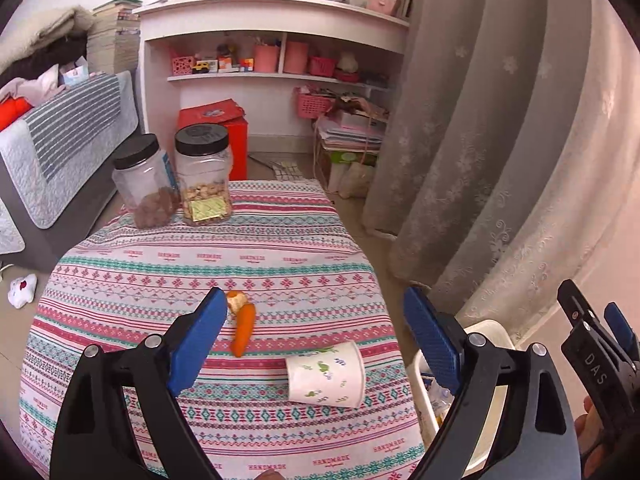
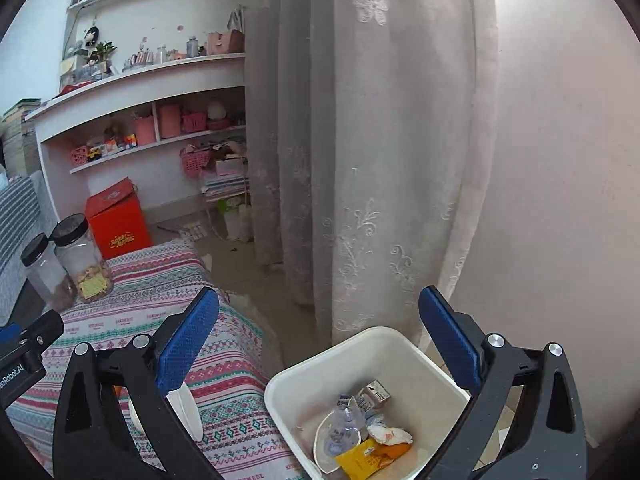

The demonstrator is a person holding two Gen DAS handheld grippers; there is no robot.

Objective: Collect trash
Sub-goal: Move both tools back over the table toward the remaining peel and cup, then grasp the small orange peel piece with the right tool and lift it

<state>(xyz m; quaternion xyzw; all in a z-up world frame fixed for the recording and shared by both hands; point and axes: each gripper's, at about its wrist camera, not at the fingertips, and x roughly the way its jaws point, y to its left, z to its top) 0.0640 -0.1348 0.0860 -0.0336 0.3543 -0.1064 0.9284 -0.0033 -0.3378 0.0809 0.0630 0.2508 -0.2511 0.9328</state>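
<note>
In the left wrist view a white paper cup with green prints [image 1: 326, 374] lies on its side on the patterned tablecloth [image 1: 200, 264]. An orange peel strip [image 1: 245, 328] and a smaller peel piece [image 1: 236, 302] lie just beyond my left finger. My left gripper [image 1: 314, 324] is open and empty above the cup and peel. In the right wrist view my right gripper [image 2: 320, 336] is open and empty above the white trash bin [image 2: 304, 372], which holds wrappers, a small carton and clear plastic. The cup's rim [image 2: 186, 410] shows behind my left finger.
Two black-lidded clear jars [image 1: 204, 176] [image 1: 144, 188] stand at the table's far edge. A grey lace curtain [image 1: 480, 140] hangs right of the table, behind the bin. A red box [image 1: 224, 128] and white shelves [image 1: 272, 40] stand beyond. The right gripper [image 1: 600, 344] shows at the right edge.
</note>
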